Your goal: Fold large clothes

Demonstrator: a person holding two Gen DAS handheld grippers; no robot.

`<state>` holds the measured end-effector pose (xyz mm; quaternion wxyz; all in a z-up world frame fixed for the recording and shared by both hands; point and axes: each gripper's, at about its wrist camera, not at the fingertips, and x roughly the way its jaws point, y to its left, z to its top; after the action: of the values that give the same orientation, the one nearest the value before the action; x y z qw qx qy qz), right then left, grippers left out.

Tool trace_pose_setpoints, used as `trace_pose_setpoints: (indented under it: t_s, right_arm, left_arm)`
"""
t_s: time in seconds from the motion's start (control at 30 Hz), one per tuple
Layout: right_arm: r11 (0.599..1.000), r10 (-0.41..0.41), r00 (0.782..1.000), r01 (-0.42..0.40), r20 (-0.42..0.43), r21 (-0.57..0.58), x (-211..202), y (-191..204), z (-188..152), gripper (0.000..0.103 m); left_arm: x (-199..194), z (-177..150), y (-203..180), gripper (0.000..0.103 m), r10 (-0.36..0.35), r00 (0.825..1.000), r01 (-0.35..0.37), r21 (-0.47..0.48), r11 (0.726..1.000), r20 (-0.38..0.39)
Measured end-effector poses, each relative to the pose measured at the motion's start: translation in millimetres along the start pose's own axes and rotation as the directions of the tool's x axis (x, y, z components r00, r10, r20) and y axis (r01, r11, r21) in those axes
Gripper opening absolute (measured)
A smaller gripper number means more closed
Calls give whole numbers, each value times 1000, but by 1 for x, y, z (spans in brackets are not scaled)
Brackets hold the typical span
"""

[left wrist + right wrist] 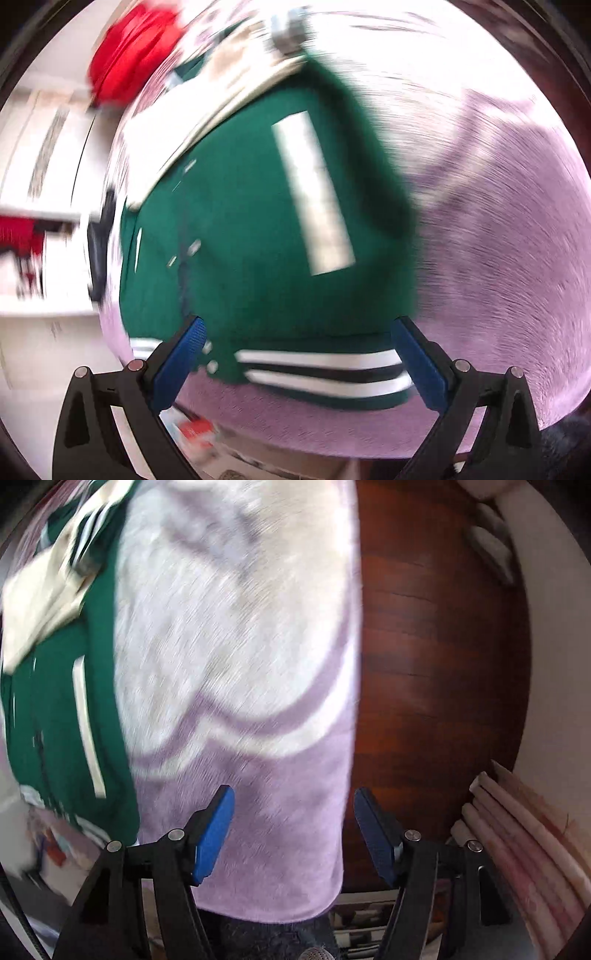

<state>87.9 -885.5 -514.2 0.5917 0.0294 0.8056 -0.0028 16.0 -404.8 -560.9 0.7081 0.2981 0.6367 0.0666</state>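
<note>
A green jacket (258, 229) with cream sleeves and a white-and-black striped hem (325, 373) lies on a lilac blanket (498, 240). My left gripper (295, 350) is open and empty, its blue pads either side of the hem, just above it. In the right wrist view the jacket (62, 709) lies at the left edge on the blanket (240, 664). My right gripper (293, 830) is open and empty, above the blanket's right edge, well to the right of the jacket. Both views are blurred by motion.
A red object (133, 51) sits at the far left beyond the jacket. White furniture (44, 184) stands to the left. A dark wooden floor (443, 664) runs to the right of the blanket. Rolled pale mats (524, 830) lie at the lower right.
</note>
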Motion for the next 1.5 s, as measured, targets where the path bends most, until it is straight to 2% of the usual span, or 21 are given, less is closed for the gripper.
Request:
trace_pose_setpoints:
  t_s: [0.1,0.13,0.23,0.37,0.47,0.5,0.57,0.6,0.63,0.73,0.8,0.87,0.93,0.97,1.0,1.03,1.1,1.13,1.27,1.4,1.5]
  right_arm:
    - [999,22,999,-23,39,32,-5,18,44,69]
    - [999,32,998,-33,47,31,5,35,51,69]
    - [993,121,991,-121,52,3,10,59,90,69]
    - [962,272,961,-271,56,-34,8,75,140,69]
    - [897,440,898,-437,29,-65,20,91,173,69]
    - [854,518,855,-517,8,-61,25,96,187,70]
    - [777,629,778,-629,-9,-38,32,106,210,80]
    - [746,665,746,-665,-11,-33,36,111,215,84]
    - [703,710,704,-710,-12,-32,40,118,227,87]
    - [614,788,615,-788,-15,-32,51,146,248,91]
    - [566,823,567,-824,-36,-29,62,169,265,92]
    - [531,845,531,-847,-57,-25,75,195,271,92]
    - [527,845,527,-849,-86,-24,86,223,281,92]
    - [537,837,538,-843,-100,-32,90,237,285,92]
    - [564,818,565,-825,-110,-39,94,250,288,92]
    - [574,811,575,-818,-112,-45,101,260,288,91]
    - [613,783,614,-789,-100,-43,104,276,290,91]
    - [617,781,618,-786,-92,-38,105,282,290,88]
    - [640,767,639,-768,-62,-5,103,291,288,52]
    - [656,755,655,-755,-38,-4,92,303,281,38]
    - [670,743,670,-743,-15,-6,66,316,271,30]
  left_arm:
    - [15,5,-35,103,27,1000,-26,76,997,-11]
    - [26,8,-41,103,66,998,-64,91,994,-19]
    - [53,19,-33,103,146,988,-142,76,987,-47]
    - [70,33,0,103,90,991,-93,-25,995,-100]
    - [68,36,10,103,95,992,-98,-31,995,-88]
    - [64,36,16,100,89,993,-93,-43,995,-73]
    - [54,34,24,69,47,997,-52,-88,995,-55]
    - [48,33,35,38,23,999,-29,-123,992,-46]
    - [43,32,40,21,13,999,-19,-144,989,-45]
    - [35,33,71,20,-39,998,28,-227,973,-43]
    - [37,37,89,20,-68,996,51,-270,962,-54]
    - [38,39,99,20,-67,996,47,-277,960,-62]
    - [41,40,106,20,-83,994,58,-292,955,-73]
    - [42,40,105,20,-82,994,57,-291,955,-77]
    - [43,40,105,20,-81,994,55,-288,956,-78]
    - [44,41,106,20,-84,993,58,-284,957,-81]
    - [45,39,103,20,-90,992,62,-288,956,-85]
    - [46,39,105,20,-94,992,66,-292,954,-86]
    - [50,36,113,20,-117,989,85,-308,948,-86]
    - [48,32,125,20,-145,987,117,-328,938,-63]
    - [41,26,139,20,-175,984,152,-357,922,-33]
